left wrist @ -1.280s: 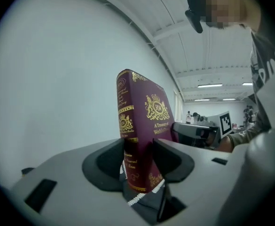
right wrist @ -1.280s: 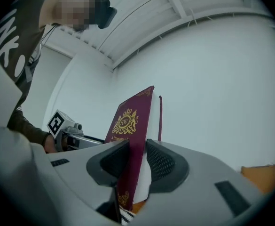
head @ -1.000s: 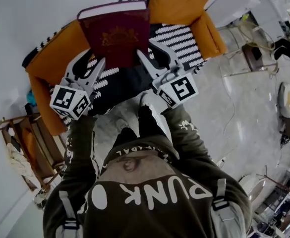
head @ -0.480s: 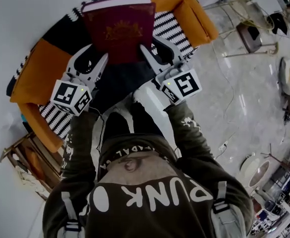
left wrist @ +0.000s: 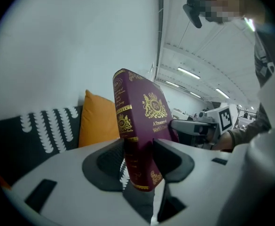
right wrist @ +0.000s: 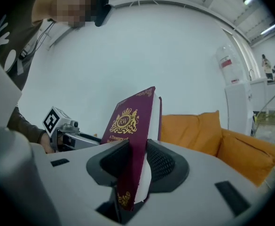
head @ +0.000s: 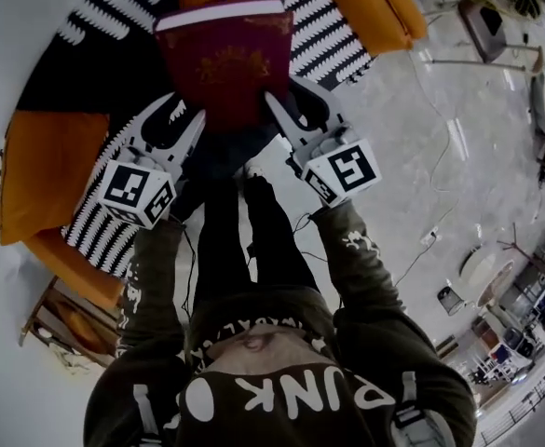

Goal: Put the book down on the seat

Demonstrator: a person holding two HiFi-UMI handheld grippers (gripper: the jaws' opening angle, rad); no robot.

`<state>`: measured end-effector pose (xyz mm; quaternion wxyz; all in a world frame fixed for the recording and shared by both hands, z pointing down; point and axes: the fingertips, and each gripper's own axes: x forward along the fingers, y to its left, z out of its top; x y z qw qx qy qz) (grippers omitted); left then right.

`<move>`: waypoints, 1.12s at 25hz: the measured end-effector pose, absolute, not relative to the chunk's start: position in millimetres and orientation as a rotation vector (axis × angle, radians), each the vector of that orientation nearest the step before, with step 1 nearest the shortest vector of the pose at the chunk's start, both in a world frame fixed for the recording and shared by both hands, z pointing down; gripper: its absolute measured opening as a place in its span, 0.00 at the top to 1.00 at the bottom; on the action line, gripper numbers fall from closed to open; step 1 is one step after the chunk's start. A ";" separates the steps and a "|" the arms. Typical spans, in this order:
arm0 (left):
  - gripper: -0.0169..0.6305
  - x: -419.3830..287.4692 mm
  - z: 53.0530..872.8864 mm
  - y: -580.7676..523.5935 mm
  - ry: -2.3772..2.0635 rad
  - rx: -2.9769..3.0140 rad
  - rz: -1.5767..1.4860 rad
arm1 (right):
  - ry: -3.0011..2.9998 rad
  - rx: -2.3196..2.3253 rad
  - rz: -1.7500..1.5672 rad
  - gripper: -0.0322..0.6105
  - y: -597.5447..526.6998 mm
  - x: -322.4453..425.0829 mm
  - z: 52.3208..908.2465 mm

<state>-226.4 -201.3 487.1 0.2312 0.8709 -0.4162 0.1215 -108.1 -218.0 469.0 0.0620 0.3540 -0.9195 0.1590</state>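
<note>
Pale marble floor [head: 412,156] fills the head view to the right of the book [head: 225,63]. Orange sofa [head: 48,170] lies under and beyond the book, its seat [head: 333,40] under a b/w striped cover. Book is maroon w/ gilt crest, front cover up toward the camera, held in the air above the seat. Left hand-held gripper [head: 186,124] grips the book's near-left corner and right hand-held gripper [head: 283,110] its near-right corner. Their marker cubes [head: 134,194] sit on the person's side of the book. Dark hoodie [head: 281,389] w/ white print is at the frame bottom, well away from the book.

Left gripper view: white wall [left wrist: 71,46] behind the book [left wrist: 142,126]. Left hand-held gripper [left wrist: 138,154] has both jaws pressed on the book's lower end, one per cover. Gilt-lettered spine faces the camera and the book stands slightly tilted. Orange cushion [left wrist: 98,121] is just left of the book, w/ a b/w patterned throw [left wrist: 38,126] further left. Right hand-held gripper [left wrist: 198,126] w/ its cube is right of the book, at its far edge.

Right gripper view: white wall [right wrist: 142,46] behind the book [right wrist: 132,140] again. Right hand-held gripper [right wrist: 136,164] pinches the book's lower end on the page side, white page block showing btwn the covers. Orange sofa [right wrist: 198,131] back and arm are right of the book. Left hand-held gripper [right wrist: 66,133] w/ its cube is left of the book.
</note>
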 end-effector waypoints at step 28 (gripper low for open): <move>0.68 -240.1 852.6 -203.6 -0.913 2.105 0.617 | -2.384 1.055 0.893 0.74 -226.0 -124.0 840.5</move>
